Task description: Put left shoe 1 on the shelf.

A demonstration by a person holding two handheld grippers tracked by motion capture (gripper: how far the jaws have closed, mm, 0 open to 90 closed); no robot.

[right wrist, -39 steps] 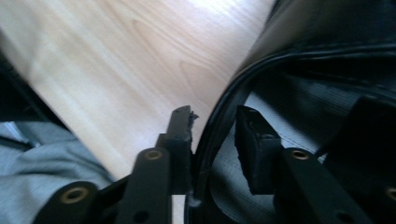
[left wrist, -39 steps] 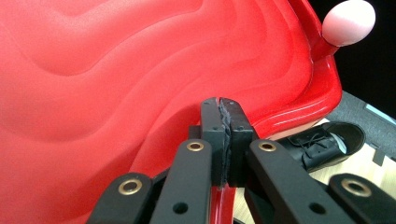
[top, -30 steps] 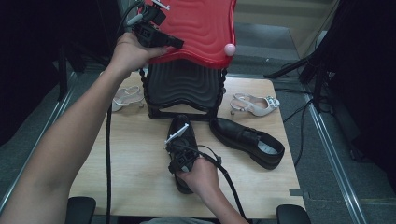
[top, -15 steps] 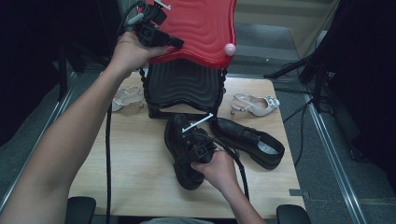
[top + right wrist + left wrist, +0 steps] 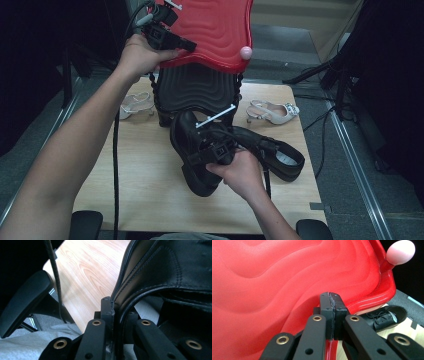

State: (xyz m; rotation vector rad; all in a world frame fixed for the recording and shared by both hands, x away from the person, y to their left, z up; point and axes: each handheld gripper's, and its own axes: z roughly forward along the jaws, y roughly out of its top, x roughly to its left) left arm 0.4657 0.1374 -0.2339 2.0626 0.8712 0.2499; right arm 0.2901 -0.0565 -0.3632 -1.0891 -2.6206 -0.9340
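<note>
Right tool [image 5: 212, 150] grips the collar of a black leather shoe [image 5: 192, 150], lifted above mid tabletop [image 5: 140, 170], its jaws just closing. Left tool [image 5: 167, 37] clamps the red lid's [image 5: 215, 30] edge, far left, raised over the black box [image 5: 197, 92].

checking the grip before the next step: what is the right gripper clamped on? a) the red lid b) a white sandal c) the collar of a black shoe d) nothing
c: in the right gripper view the right gripper pinches the leather collar edge of the black shoe, lifted and tilted above the table.
</note>
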